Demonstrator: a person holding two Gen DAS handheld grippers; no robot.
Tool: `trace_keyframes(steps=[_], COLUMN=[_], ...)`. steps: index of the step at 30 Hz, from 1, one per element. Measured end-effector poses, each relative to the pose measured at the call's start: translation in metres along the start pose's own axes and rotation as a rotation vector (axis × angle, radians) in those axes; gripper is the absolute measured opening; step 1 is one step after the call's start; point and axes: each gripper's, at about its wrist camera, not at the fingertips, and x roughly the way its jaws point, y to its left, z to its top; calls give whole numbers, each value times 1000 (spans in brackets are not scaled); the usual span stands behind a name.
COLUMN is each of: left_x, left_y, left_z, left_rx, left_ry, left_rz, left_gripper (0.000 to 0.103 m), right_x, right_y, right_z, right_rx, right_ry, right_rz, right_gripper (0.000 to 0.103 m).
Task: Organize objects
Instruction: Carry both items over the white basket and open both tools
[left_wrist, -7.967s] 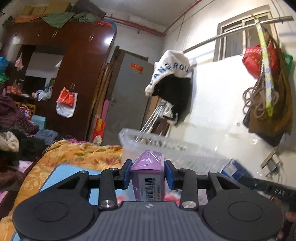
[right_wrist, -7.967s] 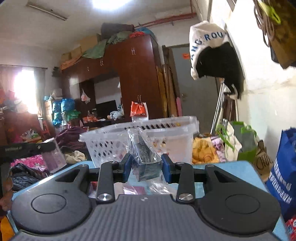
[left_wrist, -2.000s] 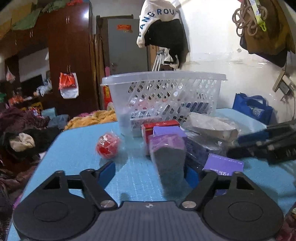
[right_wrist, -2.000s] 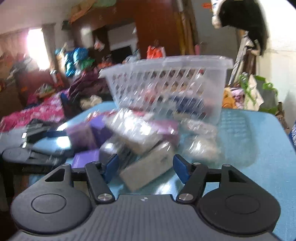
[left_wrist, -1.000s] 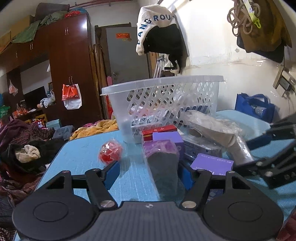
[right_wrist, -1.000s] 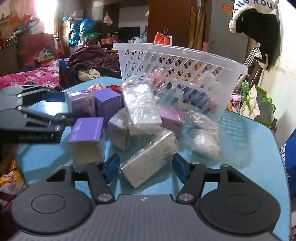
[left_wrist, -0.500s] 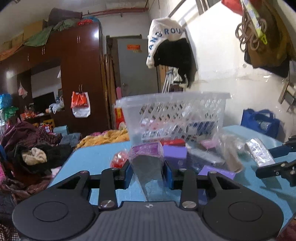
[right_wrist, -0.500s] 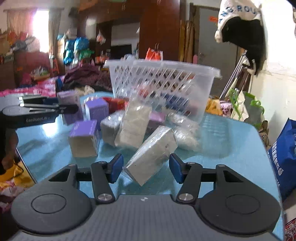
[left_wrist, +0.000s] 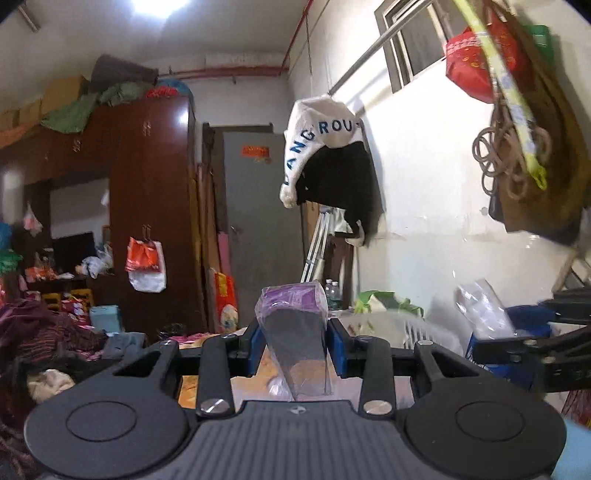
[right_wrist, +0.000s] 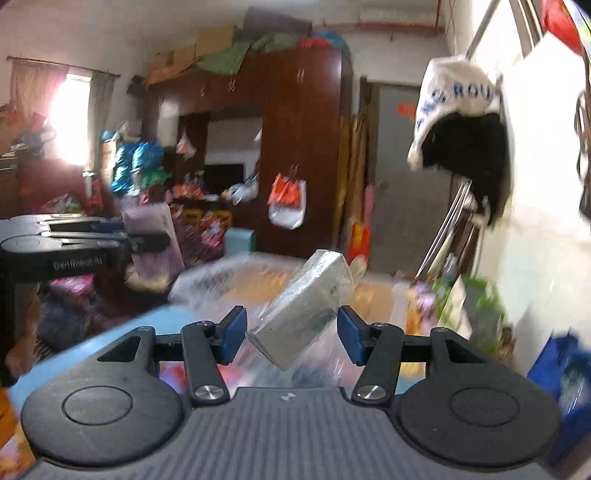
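My left gripper (left_wrist: 295, 349) is shut on a purple-topped box wrapped in clear plastic (left_wrist: 295, 332) and holds it up in the air. My right gripper (right_wrist: 291, 334) is shut on a grey plastic-wrapped box (right_wrist: 306, 310) that sits tilted between the pads, lifted above the white plastic basket (right_wrist: 207, 280). The basket's rim also shows in the left wrist view (left_wrist: 421, 328), low and to the right. The right gripper with its wrapped box (left_wrist: 484, 310) shows at the right of the left wrist view. The left gripper (right_wrist: 85, 240) shows at the left of the right wrist view.
A blue table edge (right_wrist: 110, 332) lies below the right gripper. A dark wardrobe (left_wrist: 147, 206), a grey door (left_wrist: 255, 229) and hanging clothes (left_wrist: 332, 162) stand behind. A blue bag (right_wrist: 569, 387) sits at the right. Bags hang on the wall (left_wrist: 517, 122).
Both grippers have risen from the table with their boxes and now point higher, over the basket. The pile of boxes on the table has dropped out of view.
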Motion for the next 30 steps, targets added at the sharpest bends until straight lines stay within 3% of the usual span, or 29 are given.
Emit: trace_keyframes(steps=[3,8,9,10,11,12,13,16,18,20,21,24,26,30], left_x=[50,106,111,112,115,115,110,71,39,6,-11,-48,-59,-59], left_y=[-5,0,1,3,4,5,7,10,12,7,3,-8,-13,-27], left_z=[15,5,2,-1,-3,-6,-9,-18,-30,-51,-65,-102,-119,-140], left_rx=[4,-53,-61,-64,-68,-70,-62,-53,-73,-49,-36,-41,-55,-20], left_ry=[83,195,192,190,203,214,207,135,130,155,158,144,164,217], left_rz=[17,7,6,11,18,18,18,38,-21,-55,-63,-78,-113,-157], left_gripper=[40,41,46,54,75,81,82,82,83,84,83,84,84,84], right_x=[41,80,82,81,78,72,62,26,5,0,2,10,19,33], right_y=[-11,-13,-11,-10,-9,-8,-8,-11,-16,-21,-21,-20,-25,-35], right_z=[18,11,9,7,5,3,1,-9,-24,-49,-65,-101,-114,-121], right_rx=[11,-56,-73,-82,-78,-63,-47,-4,99,152,135,99,132,176], right_ry=[33,88,77,72,73,64,51,-29,-37,30,109,231,308,356], right_rz=[-22,-43,-51,-60,-58,-51,-40,2,2,29,20,-44,-39,-13], right_gripper=[57,58,61,72,81,96,103,103,103,103,103,103,102,90])
